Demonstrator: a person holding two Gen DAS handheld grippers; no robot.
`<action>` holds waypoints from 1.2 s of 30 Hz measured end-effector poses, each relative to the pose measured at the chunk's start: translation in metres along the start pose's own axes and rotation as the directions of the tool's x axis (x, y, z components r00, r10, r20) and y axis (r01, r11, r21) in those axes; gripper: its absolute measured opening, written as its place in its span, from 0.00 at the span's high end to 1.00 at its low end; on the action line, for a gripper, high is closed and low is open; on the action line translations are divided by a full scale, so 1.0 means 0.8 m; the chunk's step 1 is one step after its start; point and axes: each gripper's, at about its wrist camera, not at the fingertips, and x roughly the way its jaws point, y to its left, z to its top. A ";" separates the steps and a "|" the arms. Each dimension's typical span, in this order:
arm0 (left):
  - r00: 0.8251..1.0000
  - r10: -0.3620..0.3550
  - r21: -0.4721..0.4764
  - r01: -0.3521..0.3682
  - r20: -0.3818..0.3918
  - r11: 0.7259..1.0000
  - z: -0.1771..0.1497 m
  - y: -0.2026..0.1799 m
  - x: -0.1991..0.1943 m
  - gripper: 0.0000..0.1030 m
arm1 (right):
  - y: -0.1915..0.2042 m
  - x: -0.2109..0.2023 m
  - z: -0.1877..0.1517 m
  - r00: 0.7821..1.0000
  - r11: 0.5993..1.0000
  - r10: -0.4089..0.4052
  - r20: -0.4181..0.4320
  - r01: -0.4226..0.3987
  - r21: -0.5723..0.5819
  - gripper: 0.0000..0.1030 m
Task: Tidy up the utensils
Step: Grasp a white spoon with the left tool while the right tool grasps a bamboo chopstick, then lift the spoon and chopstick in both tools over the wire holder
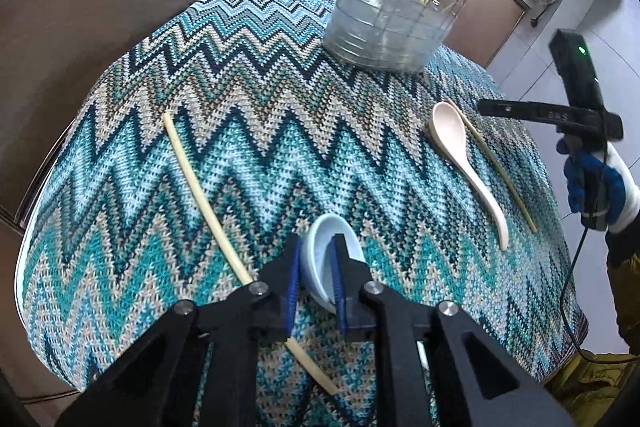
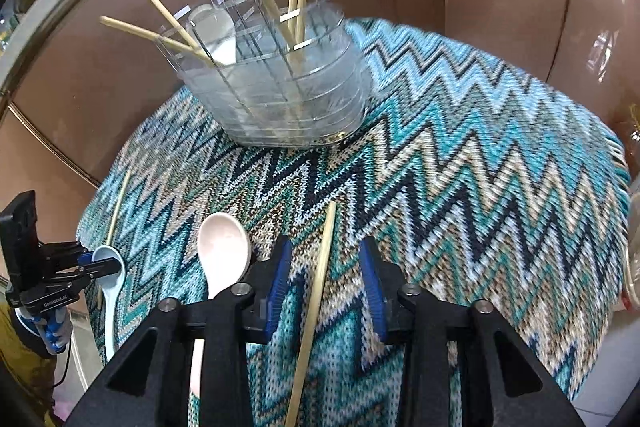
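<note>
The left gripper (image 1: pixel 316 267) is clamped on the rim of a pale blue soup spoon's (image 1: pixel 330 263) bowl near the tabletop's (image 1: pixel 120 187) front edge, one pad inside and one outside. Beside it lies a chopstick (image 1: pixel 196 187). The right gripper (image 2: pixel 326 283) straddles another chopstick (image 2: pixel 320 279), its pads apparently not touching it, with a white spoon (image 2: pixel 224 247) just alongside. A clear utensil holder (image 2: pixel 280 95) with chopsticks stands toward the far edge.
</note>
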 end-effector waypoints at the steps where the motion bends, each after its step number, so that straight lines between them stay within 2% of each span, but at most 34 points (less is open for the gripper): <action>1: 1.000 0.004 0.005 -0.004 -0.003 1.000 0.002 -0.002 0.001 0.87 | 0.001 0.008 0.005 1.000 1.000 -0.002 -0.025 0.002 -0.007 0.74; 4: 1.000 0.019 0.024 -0.019 -0.015 1.000 0.006 -0.006 0.004 0.87 | 0.005 0.029 0.015 0.996 0.999 -0.031 -0.087 0.028 -0.035 0.82; 8: 0.999 0.038 0.040 -0.037 -0.027 0.999 0.010 -0.009 0.005 0.87 | 0.007 0.055 0.025 0.985 0.997 -0.066 -0.159 0.059 -0.054 0.87; 14: 0.997 0.074 0.027 -0.073 -0.016 0.997 0.016 -0.014 0.001 0.89 | 0.011 0.059 0.032 0.982 0.995 -0.080 -0.170 0.068 -0.074 0.92; 19: 0.995 0.102 0.014 -0.102 0.020 0.995 0.019 -0.024 -0.018 0.89 | 0.014 0.028 0.024 0.992 0.996 -0.056 -0.113 0.047 -0.082 0.93; 24: 0.983 0.150 -0.002 -0.151 0.103 0.989 0.024 -0.037 -0.061 0.89 | 0.032 -0.038 0.015 0.999 0.992 -0.037 -0.002 0.036 -0.119 0.94; 31: 0.960 0.201 -0.025 -0.200 0.193 0.979 0.030 -0.055 -0.109 0.89 | 0.070 -0.117 -0.009 0.992 0.983 -0.031 0.123 0.052 -0.174 0.95; 36: 0.945 0.210 -0.052 -0.203 0.250 0.978 0.033 -0.067 -0.137 0.89 | 0.092 -0.154 -0.024 0.983 0.979 -0.031 0.182 0.066 -0.193 0.95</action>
